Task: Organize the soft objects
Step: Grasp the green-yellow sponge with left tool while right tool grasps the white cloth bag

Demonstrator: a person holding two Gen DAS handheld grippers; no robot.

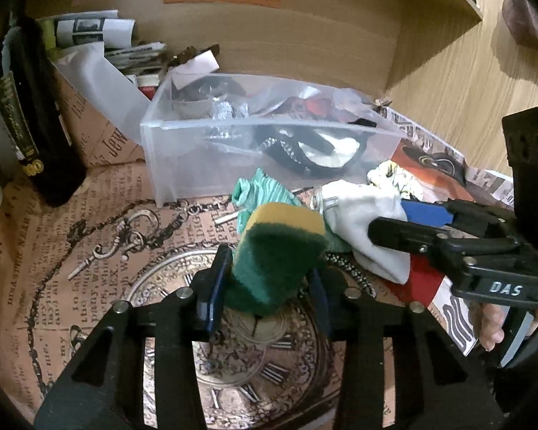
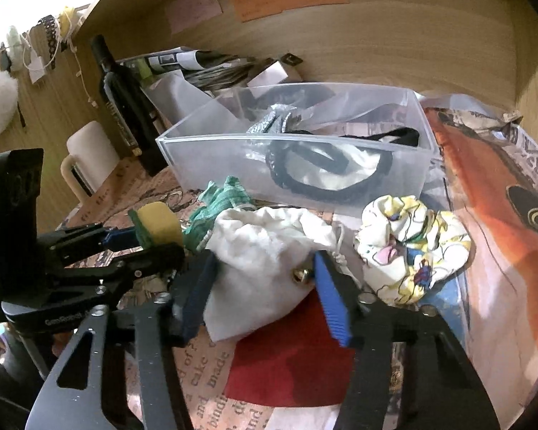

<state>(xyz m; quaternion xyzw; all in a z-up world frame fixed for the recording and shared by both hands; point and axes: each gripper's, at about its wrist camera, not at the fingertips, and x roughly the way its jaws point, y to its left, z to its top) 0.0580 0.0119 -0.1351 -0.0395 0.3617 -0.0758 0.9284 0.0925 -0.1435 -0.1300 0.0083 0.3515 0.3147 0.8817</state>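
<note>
My left gripper (image 1: 269, 279) is shut on a green-and-yellow sponge (image 1: 279, 247) and holds it above the printed table cover; the sponge also shows in the right wrist view (image 2: 159, 224). My right gripper (image 2: 265, 286) is open, with its jaws either side of a white drawstring pouch (image 2: 265, 251), which also shows in the left wrist view (image 1: 369, 229). A teal ribbed cloth (image 2: 218, 200) lies behind the sponge. A yellow-and-white patterned scrunchie (image 2: 412, 247) lies right of the pouch. A clear plastic bin (image 2: 305, 165) behind them holds black bands and silver fabric.
A dark bottle (image 1: 28, 118) stands at the left by a cream mug (image 2: 86, 157). Papers and a cardboard box (image 1: 89, 114) sit behind the bin. A wooden back wall (image 2: 340, 36) closes the space. A red patch (image 2: 287, 369) lies under my right gripper.
</note>
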